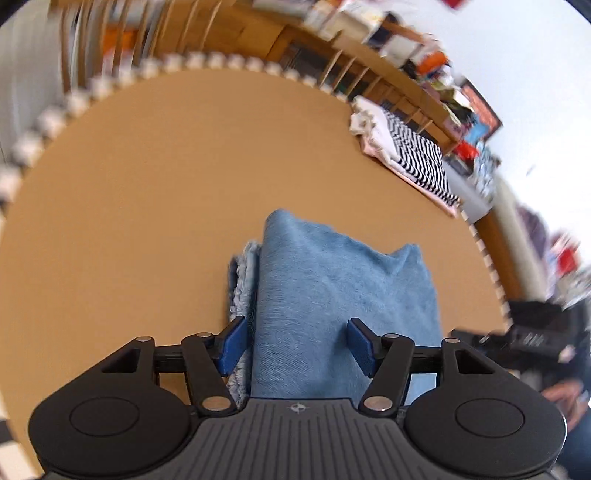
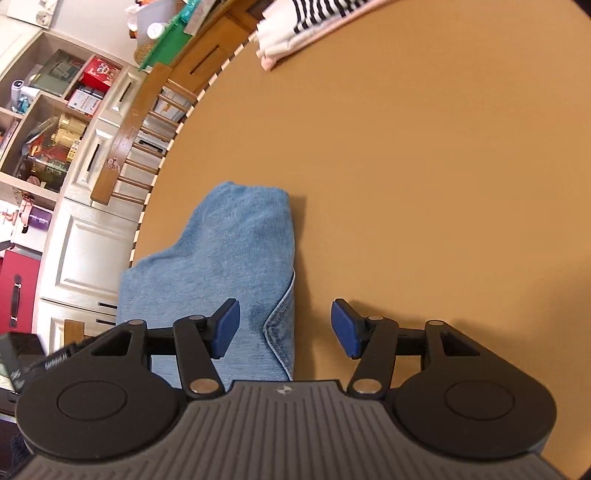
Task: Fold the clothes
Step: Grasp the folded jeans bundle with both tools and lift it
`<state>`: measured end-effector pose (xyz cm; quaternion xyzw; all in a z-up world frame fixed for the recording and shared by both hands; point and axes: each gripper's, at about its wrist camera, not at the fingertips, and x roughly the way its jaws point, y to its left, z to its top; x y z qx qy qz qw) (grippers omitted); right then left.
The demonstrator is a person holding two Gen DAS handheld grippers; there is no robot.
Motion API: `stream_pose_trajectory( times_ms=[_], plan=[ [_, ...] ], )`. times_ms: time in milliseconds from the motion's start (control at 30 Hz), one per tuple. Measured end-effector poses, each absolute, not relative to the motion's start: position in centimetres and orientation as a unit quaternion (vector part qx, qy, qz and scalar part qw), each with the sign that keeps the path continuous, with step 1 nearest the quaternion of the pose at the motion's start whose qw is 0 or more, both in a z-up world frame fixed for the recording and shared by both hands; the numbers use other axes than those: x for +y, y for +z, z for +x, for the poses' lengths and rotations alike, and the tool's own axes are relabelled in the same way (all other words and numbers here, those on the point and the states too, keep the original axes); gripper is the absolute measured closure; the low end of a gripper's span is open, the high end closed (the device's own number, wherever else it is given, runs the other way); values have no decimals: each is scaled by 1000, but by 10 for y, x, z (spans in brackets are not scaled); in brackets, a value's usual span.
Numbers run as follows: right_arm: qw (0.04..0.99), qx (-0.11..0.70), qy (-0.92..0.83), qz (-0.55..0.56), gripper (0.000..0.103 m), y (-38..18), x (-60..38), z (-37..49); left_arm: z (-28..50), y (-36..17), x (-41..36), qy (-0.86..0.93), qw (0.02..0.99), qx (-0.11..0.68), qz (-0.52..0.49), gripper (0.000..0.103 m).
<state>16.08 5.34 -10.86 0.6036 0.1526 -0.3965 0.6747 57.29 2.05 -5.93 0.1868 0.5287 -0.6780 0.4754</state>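
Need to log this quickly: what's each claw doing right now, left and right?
Left claw: open, above the folded jeans, gripping nothing.
Right claw: open, over the jeans' edge, gripping nothing.

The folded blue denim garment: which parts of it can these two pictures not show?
- Folded blue denim garment, left wrist view: near end hidden under the left tool.
- Right wrist view: its near end runs under the right tool.
- Striped black-and-white cloth: cut off by the top edge.
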Motion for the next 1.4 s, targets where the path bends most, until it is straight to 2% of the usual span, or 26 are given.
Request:
stream_pose_trajectory(
  times_ms=[133, 333, 467, 733, 1033, 1400],
  plan=[
    [677, 153, -387, 607, 46, -108, 48, 167, 584, -72, 4, -675, 439, 560, 198, 39],
    [681, 174, -380, 602, 46, -103, 42, 176, 594, -65, -3, -677, 439, 555, 203, 40],
    [687, 176, -373, 598, 45, -102, 43, 179, 599, -79, -15, -667, 427, 573, 213, 33],
    [696, 197, -367, 585, 45, -97, 42, 184, 581, -79, -22, -682, 423, 532, 270, 24],
    [693, 185, -352, 602, 45, -101, 38, 177, 551, -79, -10, -696, 409, 508, 299, 19],
    [708, 211, -342, 581, 41, -97, 36, 186, 550, -77, -5, -697, 408, 506, 302, 19]
  ],
)
